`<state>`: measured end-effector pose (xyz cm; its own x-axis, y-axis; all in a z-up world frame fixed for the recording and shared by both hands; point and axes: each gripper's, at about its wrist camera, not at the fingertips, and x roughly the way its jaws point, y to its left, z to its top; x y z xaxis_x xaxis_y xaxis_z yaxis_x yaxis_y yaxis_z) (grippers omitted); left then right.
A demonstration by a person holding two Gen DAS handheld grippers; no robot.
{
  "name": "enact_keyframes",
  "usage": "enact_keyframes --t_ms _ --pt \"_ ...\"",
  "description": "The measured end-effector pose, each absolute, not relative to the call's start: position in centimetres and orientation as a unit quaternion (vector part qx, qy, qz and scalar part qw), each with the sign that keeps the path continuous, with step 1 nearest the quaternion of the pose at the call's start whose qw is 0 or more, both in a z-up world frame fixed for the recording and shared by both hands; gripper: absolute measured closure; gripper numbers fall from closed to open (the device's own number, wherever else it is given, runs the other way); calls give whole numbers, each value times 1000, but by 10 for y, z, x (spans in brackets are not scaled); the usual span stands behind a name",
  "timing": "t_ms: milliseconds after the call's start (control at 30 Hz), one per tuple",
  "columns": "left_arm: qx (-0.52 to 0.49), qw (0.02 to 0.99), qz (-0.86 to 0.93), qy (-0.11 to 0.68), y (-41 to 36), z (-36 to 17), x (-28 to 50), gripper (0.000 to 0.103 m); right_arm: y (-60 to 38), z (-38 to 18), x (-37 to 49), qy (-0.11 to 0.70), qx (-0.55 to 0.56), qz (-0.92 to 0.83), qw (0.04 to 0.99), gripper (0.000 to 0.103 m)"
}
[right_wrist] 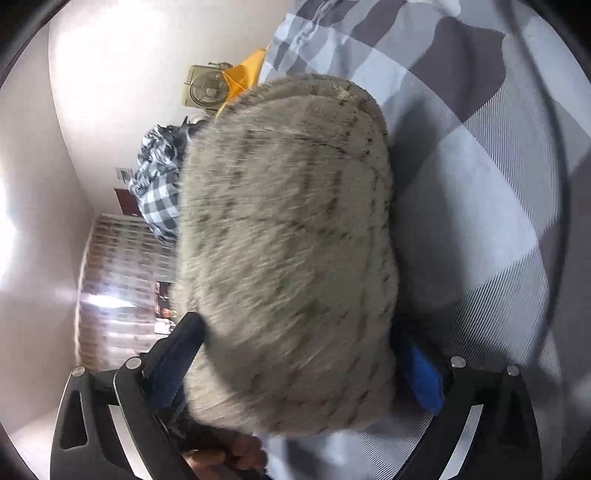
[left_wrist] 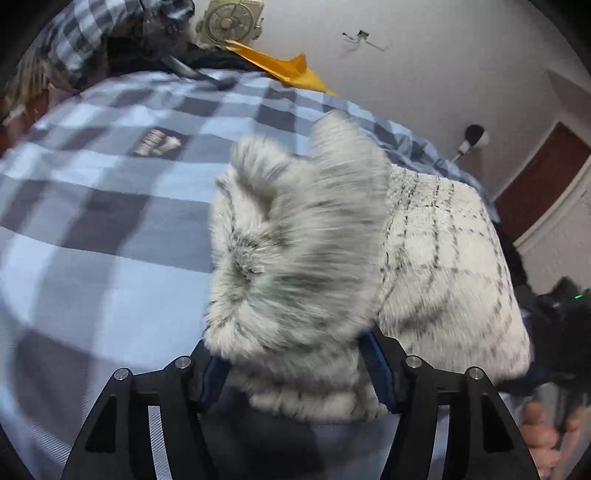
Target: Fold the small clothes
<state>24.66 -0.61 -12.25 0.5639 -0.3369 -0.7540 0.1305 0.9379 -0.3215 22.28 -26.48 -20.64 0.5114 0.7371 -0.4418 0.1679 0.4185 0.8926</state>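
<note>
A fluffy white garment with thin dark check lines (left_wrist: 443, 258) lies folded on the blue-and-grey checked bed cover (left_wrist: 110, 221). A bunched, furry part of it (left_wrist: 295, 258) stands up between the blue pads of my left gripper (left_wrist: 295, 365), whose jaws stand apart around it without clearly squeezing it. In the right wrist view the same garment (right_wrist: 288, 240) fills the middle as a rounded bundle between the wide-open fingers of my right gripper (right_wrist: 299, 354). Its left finger (right_wrist: 181, 354) touches the fluff; the right blue pad (right_wrist: 421, 376) stands just clear.
A yellow envelope (left_wrist: 284, 66), a beige fan (left_wrist: 229, 18) and a checked pillow (left_wrist: 81, 40) sit at the bed's far end. A hand (left_wrist: 543, 435) and dark gear (left_wrist: 569, 314) are at the right edge. A dark cable (right_wrist: 557, 184) crosses the cover (right_wrist: 480, 184).
</note>
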Motion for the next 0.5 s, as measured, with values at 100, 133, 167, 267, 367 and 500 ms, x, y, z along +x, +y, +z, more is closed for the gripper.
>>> enact_keyframes --t_ms 100,133,167,267,367,500 --pt "-37 905 -82 415 2 -77 214 19 -271 -160 189 416 494 179 742 6" --pt "-11 914 -62 401 3 -63 201 14 -274 -140 172 403 489 166 755 6" --pt "21 926 -45 375 6 -41 177 11 -275 -128 162 398 479 155 767 5" --pt "64 948 -38 310 13 4 108 0 -261 -78 128 407 397 127 813 5" --pt "84 956 -45 277 18 28 41 0 -247 -43 61 398 303 123 857 5" --pt "119 950 -48 284 12 30 -27 0 -242 -56 17 396 205 98 890 5"
